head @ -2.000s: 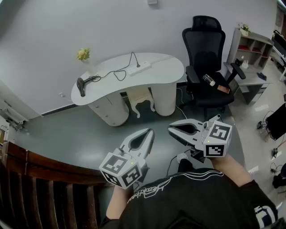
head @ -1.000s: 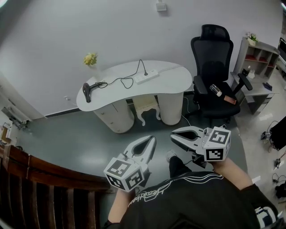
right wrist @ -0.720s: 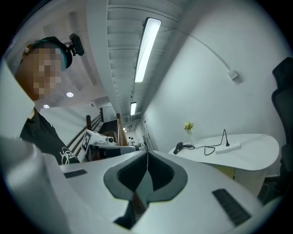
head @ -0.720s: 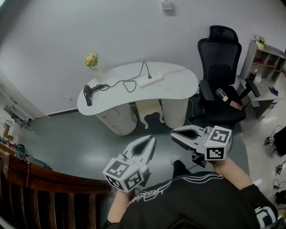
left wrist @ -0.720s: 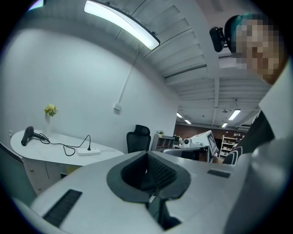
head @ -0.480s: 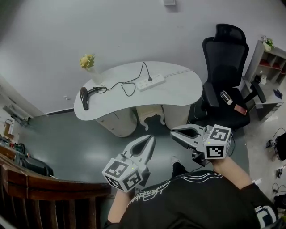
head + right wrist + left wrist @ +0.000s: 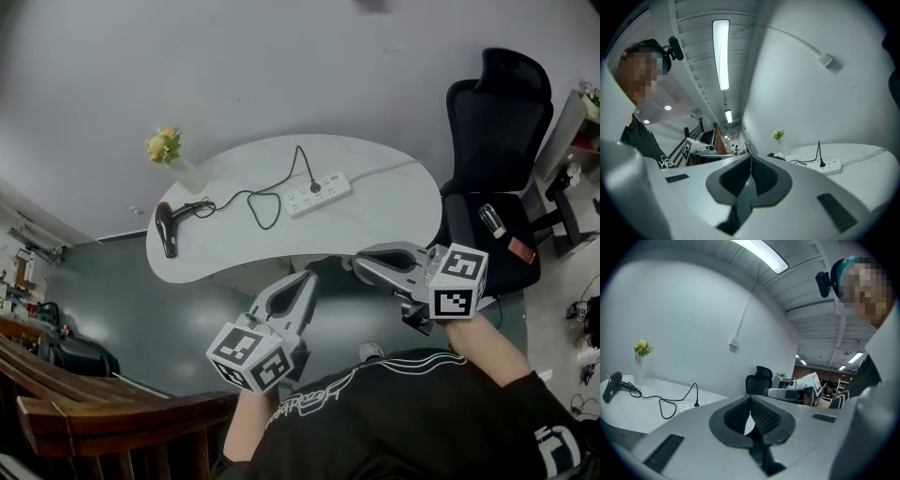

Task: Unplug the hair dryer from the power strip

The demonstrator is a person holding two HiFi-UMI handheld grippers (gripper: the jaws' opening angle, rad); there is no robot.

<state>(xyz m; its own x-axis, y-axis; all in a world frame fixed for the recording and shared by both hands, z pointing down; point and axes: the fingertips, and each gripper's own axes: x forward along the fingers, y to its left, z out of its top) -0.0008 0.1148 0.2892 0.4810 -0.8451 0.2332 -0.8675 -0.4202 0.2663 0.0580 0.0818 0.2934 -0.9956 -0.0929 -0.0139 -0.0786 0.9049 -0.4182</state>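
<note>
"Both closed, the left hand-held gripper (image 7: 307, 279) and the right hand-held gripper (image 7: 359, 265)?"

"Yes, jaws pressed together, nothing between them, near the front edge of the bench (image 7: 375, 211). The hair dryer (image 7: 167, 228) lies at its left end, its plug (image 7: 316, 187) in the power strip (image 7: 336, 187)."

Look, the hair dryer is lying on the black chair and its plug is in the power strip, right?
No. The hair dryer lies on the white table, as the head view shows. Its plug is indeed in the power strip.
</note>
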